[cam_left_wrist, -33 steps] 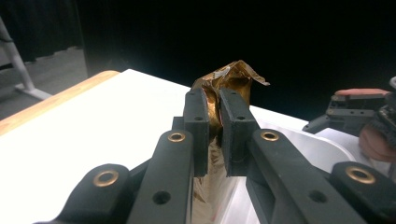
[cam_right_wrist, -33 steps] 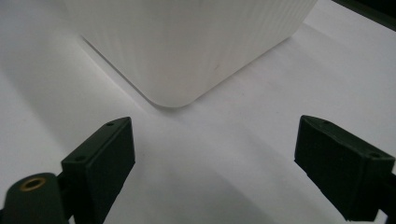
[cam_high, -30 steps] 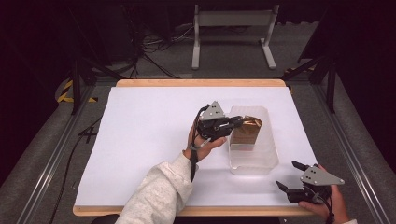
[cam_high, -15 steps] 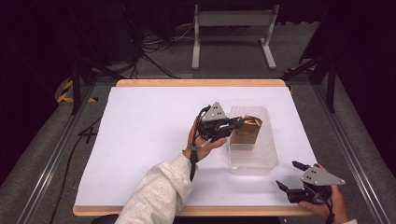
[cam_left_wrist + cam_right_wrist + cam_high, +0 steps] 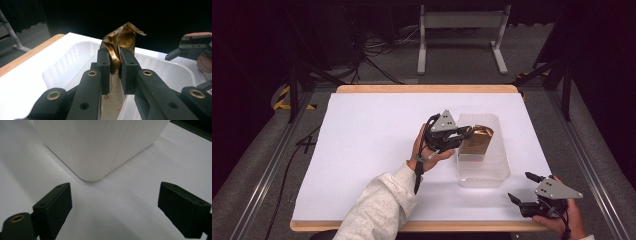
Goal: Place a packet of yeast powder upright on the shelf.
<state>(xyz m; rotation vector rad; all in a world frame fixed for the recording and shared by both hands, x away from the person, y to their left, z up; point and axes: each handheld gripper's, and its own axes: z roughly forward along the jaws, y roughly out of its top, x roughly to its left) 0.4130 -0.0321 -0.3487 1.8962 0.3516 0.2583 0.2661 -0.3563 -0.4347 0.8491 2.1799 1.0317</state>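
A crumpled gold foil bag (image 5: 477, 141) stands upright in a translucent white plastic tub (image 5: 484, 175) right of the table's middle. My left gripper (image 5: 466, 135) reaches in from the left, its pads pressed on the bag's upper part (image 5: 120, 42). Its jaws have just been opening a little, with the bag still between them. The tub's ribbed rim (image 5: 62, 65) curves around the bag. My right gripper (image 5: 519, 186) rests at the table's front right corner, open, nothing between its fingers. It (image 5: 115, 197) faces a rounded corner of the tub (image 5: 100, 145).
A white sheet (image 5: 377, 150) covers the wooden table; its left half is bare. From the left gripper view, the right gripper (image 5: 192, 47) shows beyond the tub. A metal stand (image 5: 462, 35) and cables lie on the floor behind the table.
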